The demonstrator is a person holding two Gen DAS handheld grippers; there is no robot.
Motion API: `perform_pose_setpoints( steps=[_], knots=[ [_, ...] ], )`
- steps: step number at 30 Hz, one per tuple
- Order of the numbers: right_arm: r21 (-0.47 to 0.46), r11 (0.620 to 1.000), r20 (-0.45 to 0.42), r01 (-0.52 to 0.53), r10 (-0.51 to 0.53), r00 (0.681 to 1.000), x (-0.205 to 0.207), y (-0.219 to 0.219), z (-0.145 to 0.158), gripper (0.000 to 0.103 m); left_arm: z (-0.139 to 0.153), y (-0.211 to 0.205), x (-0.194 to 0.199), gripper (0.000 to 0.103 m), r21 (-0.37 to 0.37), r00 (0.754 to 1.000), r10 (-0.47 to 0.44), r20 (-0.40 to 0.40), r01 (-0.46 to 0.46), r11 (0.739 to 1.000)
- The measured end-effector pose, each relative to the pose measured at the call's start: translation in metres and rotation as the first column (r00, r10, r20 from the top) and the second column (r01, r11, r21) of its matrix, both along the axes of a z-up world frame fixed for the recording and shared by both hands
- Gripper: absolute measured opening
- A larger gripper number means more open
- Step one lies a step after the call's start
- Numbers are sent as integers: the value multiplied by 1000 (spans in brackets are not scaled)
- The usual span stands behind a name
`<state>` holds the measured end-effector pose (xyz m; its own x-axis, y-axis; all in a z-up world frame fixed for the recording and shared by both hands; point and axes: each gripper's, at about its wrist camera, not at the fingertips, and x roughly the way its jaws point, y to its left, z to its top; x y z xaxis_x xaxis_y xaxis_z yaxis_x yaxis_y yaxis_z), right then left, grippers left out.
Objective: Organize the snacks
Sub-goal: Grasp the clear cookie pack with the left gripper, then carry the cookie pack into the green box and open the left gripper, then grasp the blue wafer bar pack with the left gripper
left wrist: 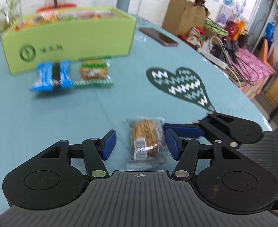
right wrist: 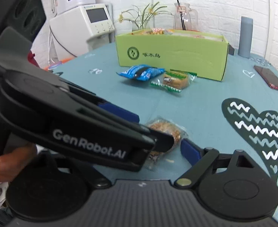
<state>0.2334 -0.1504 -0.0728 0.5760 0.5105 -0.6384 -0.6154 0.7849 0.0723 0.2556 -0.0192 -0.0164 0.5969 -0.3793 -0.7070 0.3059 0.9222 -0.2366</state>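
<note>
A clear-wrapped brown cake (left wrist: 147,141) lies on the teal tablecloth between the open fingers of my left gripper (left wrist: 140,144), untouched. It also shows in the right wrist view (right wrist: 166,130), partly hidden by the left gripper (right wrist: 156,132) crossing in front. My right gripper (left wrist: 182,130) comes in from the right beside the cake; in its own view (right wrist: 157,147) its left finger is hidden, its right pad (right wrist: 191,152) stands clear of the cake, open. A blue snack pack (left wrist: 51,76) (right wrist: 140,72) and a green-wrapped cake (left wrist: 93,72) (right wrist: 174,80) lie before the green box (left wrist: 67,43) (right wrist: 173,56) holding snacks.
A phone (left wrist: 158,36) (right wrist: 270,78) lies right of the box. A grey cylinder (right wrist: 245,36), a glass jar (right wrist: 184,18) and a plant (right wrist: 142,18) stand behind it. A cardboard box (left wrist: 184,16) and clutter sit past the table's right edge. A dark heart print (right wrist: 258,130) marks the cloth.
</note>
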Motion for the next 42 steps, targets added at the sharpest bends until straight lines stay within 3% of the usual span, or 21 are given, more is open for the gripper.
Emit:
perform_pose_setpoints(
  steps=[1,3,8,13,17,21,22,23,25,26,27,32,37,40,42],
  knots=[
    [2,1000,0,-6,6,1000,0,2,1,72,-2,0,-1,23,-1,1000,-7,14,7,1000],
    [-4,1000,9,-10,10,1000,3,6,4,71,4,-4,3,18,16,1000,-15,21,14,1000],
    [20,1000,119,-12,10,993,43,10,41,72,48,-3,36,17,15,991,-19,133,17,1000],
    [-7,1000,256,-25,26,966,116,29,79,76,99,7,110,17,-12,975,18,221,-16,1000],
    [-1,1000,222,-26,26,975,188,42,80,76,106,15,183,18,-15,978,57,199,-56,998],
    [5,999,130,-36,35,991,245,54,60,77,83,26,239,19,-14,987,101,128,-100,995],
    [3,999,105,-36,35,994,254,57,53,89,75,28,248,22,-3,987,116,111,-117,993],
    [-11,1000,95,-23,24,995,260,60,47,93,69,31,253,27,7,986,131,102,-132,991],
    [4,1000,109,-6,5,994,265,61,41,93,65,38,254,62,-10,984,145,106,-145,989],
    [15,1000,99,1,-2,995,266,61,41,93,67,45,253,71,-32,980,152,126,-149,988],
    [23,1000,85,13,-15,996,265,60,40,100,70,48,249,87,-44,976,162,146,-158,987],
    [25,999,52,36,-37,998,260,61,49,102,91,51,227,89,-34,954,168,249,-164,986],
    [6,997,167,81,-81,983,228,53,76,102,112,57,193,89,-46,937,165,307,-159,986],
    [86,995,203,58,-74,976,196,35,85,102,119,70,160,92,-62,922,184,341,-173,983],
    [159,987,170,15,-42,985,175,26,83,102,119,83,136,92,-77,914,204,350,-189,979]
  ],
)
